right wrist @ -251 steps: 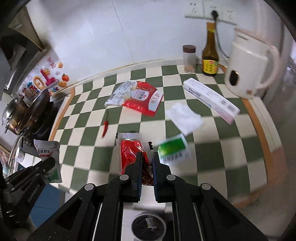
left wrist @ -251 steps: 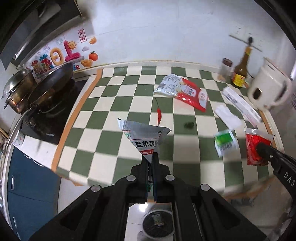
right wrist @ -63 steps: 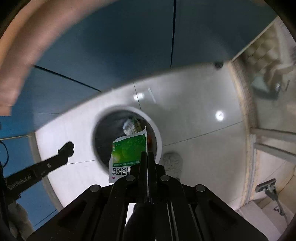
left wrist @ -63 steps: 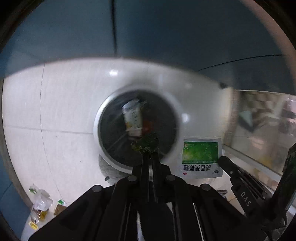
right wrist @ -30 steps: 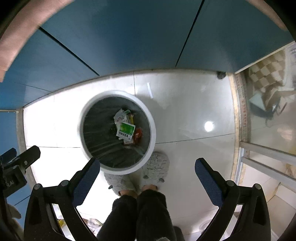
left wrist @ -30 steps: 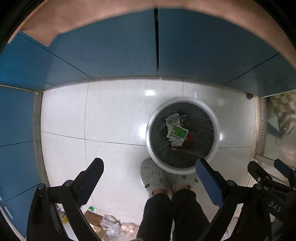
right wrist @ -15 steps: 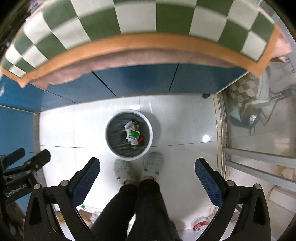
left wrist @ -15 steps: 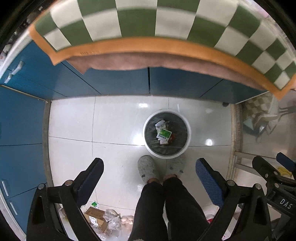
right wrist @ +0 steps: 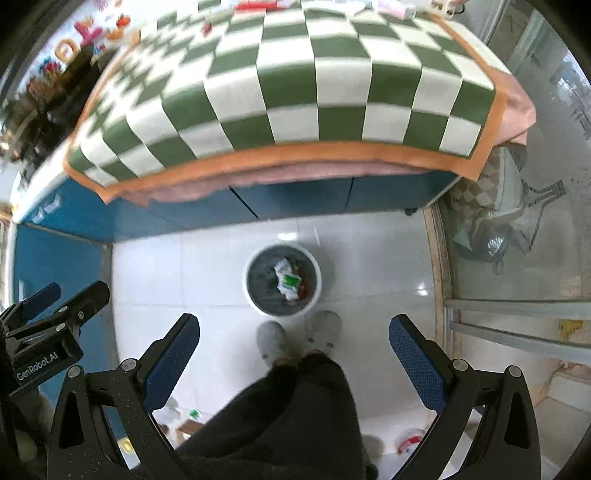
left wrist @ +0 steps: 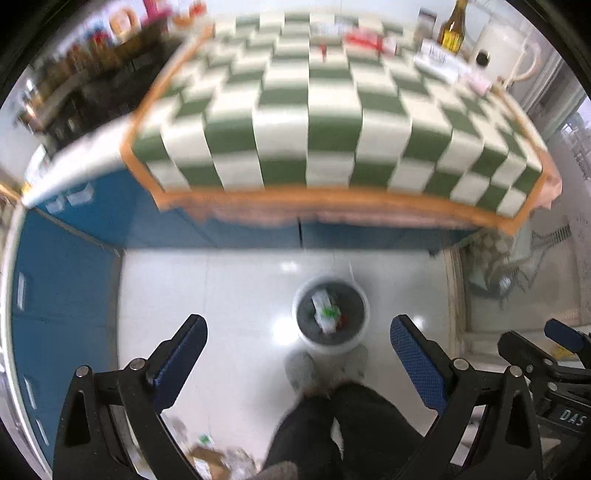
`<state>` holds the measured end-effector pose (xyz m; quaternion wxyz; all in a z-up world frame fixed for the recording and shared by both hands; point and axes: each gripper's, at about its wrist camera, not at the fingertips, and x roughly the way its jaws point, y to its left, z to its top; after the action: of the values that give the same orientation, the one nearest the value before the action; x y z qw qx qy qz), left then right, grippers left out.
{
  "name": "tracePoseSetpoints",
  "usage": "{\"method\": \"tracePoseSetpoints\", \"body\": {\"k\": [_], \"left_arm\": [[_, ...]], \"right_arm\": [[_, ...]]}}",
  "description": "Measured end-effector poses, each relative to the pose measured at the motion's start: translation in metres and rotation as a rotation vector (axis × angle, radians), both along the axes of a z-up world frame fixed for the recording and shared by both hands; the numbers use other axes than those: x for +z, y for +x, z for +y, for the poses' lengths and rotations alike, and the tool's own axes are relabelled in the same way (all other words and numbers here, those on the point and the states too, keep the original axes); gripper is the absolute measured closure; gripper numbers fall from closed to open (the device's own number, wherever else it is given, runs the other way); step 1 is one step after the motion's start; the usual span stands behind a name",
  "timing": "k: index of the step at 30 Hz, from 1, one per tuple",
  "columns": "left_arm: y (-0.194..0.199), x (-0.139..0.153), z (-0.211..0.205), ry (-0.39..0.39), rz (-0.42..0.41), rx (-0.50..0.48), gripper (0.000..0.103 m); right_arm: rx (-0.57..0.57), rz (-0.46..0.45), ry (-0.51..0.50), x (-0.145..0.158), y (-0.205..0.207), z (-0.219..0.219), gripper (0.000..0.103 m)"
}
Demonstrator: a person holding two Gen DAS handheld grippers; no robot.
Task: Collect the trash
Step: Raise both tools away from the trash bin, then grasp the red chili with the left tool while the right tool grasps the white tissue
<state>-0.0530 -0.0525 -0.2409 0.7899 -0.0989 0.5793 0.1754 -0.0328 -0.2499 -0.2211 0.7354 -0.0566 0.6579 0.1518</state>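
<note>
With both grippers empty and their jaws spread wide, next pick lies up on the counter. Left gripper (left wrist: pixel 297 345) and right gripper (right wrist: pixel 293 338) both hang over the floor, looking down. Bin (right wrist: pixel 250 291) sits on the tiles just ahead of the slippers, dropped wrappers (right wrist: pixel 289 281) inside it.

Remaining trash is at the far side of the checked cloth (left wrist: pixel 332 122), ahead and above both grippers, near the wall: red packet (left wrist: pixel 364 40), small chili (left wrist: pixel 324 50), long white box (left wrist: pixel 437 59) right of them, beside the bottle (left wrist: pixel 451 28) and kettle (left wrist: pixel 504 50).

Box's long axis runs diagonally, from far-left towards the near-right edge. Judging by side, right gripper is nearer the box; the packet and chili lie roughly central. Left view is motion-blurred, so finer orientation cannot be told.
</note>
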Motion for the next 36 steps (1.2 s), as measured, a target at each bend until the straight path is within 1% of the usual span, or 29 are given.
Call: {"method": "tracePoseSetpoints", "body": {"k": [3,5,7,9,11,12,14,16,17,18,19,20,21,24,26,27,28,30,31,32,33,34,35,36], "left_arm": [[0.019,0.03,0.01,0.09,-0.095,0.01,0.002],[0.035,0.044,0.018,0.135,-0.124,0.026,0.002],[0.057,0.057,0.03,0.159,-0.162,0.058,0.002],[0.083,0.063,0.04,0.161,-0.177,0.075,0.002],[0.11,0.064,0.048,0.177,-0.174,0.094,0.002],[0.128,0.064,0.052,0.191,-0.165,0.107,0.001],[0.157,0.061,0.061,0.201,-0.155,0.133,0.001],[0.194,0.054,0.071,0.202,-0.12,0.164,0.001],[0.211,0.048,0.076,0.191,-0.099,0.173,0.001],[0.233,0.039,0.084,0.176,-0.071,0.184,0.001],[0.245,0.035,0.087,0.169,-0.054,0.193,0.001],[0.266,0.026,0.094,0.155,-0.031,0.204,0.001],[0.281,0.018,0.098,0.146,-0.011,0.212,0.002],[0.327,-0.009,0.115,0.115,0.05,0.239,0.002],[0.352,-0.027,0.129,0.054,0.063,0.27,0.003],[0.364,-0.037,0.137,0.012,0.064,0.283,0.003],[0.374,-0.042,0.141,-0.016,0.06,0.287,0.008],[0.393,-0.057,0.152,-0.083,0.048,0.302,0.017],[0.402,-0.063,0.155,-0.107,0.041,0.303,0.018],[0.408,-0.067,0.157,-0.117,0.04,0.302,0.02],[0.416,-0.073,0.16,-0.119,0.047,0.297,0.027],[0.421,-0.078,0.162,-0.118,0.06,0.293,0.044],[0.427,-0.084,0.164,-0.121,0.078,0.29,0.059],[0.431,-0.089,0.166,-0.129,0.092,0.29,0.078]], "right_arm": [[-0.028,-0.053,0.063,0.029,0.015,0.003,0.0],[-0.052,-0.095,0.105,0.049,0.034,0.006,0.0],[-0.072,-0.118,0.131,0.063,0.054,0.008,0.0],[-0.086,-0.147,0.159,0.077,0.081,0.012,0.0],[-0.089,-0.18,0.172,0.087,0.112,0.016,0.0],[-0.089,-0.19,0.175,0.089,0.124,0.018,0.0],[-0.096,-0.21,0.174,0.088,0.168,0.023,0.0],[-0.114,-0.217,0.183,0.082,0.21,0.028,0.0],[-0.128,-0.216,0.185,0.076,0.238,0.03,0.0],[-0.141,-0.209,0.187,0.07,0.257,0.031,0.0],[-0.163,-0.192,0.195,0.061,0.284,0.032,0.0],[-0.187,-0.169,0.209,0.049,0.316,0.034,0.0],[-0.199,-0.158,0.213,0.041,0.335,0.034,0.0],[-0.226,-0.14,0.185,0.007,0.412,0.045,0.0],[-0.231,-0.117,0.175,-0.015,0.453,0.053,0.002],[-0.232,-0.104,0.179,-0.027,0.471,0.058,0.006],[-0.231,-0.094,0.184,-0.036,0.487,0.062,0.008],[-0.233,-0.076,0.188,-0.056,0.514,0.069,0.022],[-0.232,-0.068,0.188,-0.064,0.524,0.073,0.025],[-0.226,-0.059,0.181,-0.073,0.533,0.077,0.031],[-0.216,-0.053,0.169,-0.081,0.539,0.081,0.035],[-0.205,-0.048,0.157,-0.086,0.543,0.085,0.037],[-0.185,-0.092,0.141,-0.086,0.544,0.089,0.042],[-0.16,-0.112,0.113,-0.087,0.544,0.094,0.053]]}}
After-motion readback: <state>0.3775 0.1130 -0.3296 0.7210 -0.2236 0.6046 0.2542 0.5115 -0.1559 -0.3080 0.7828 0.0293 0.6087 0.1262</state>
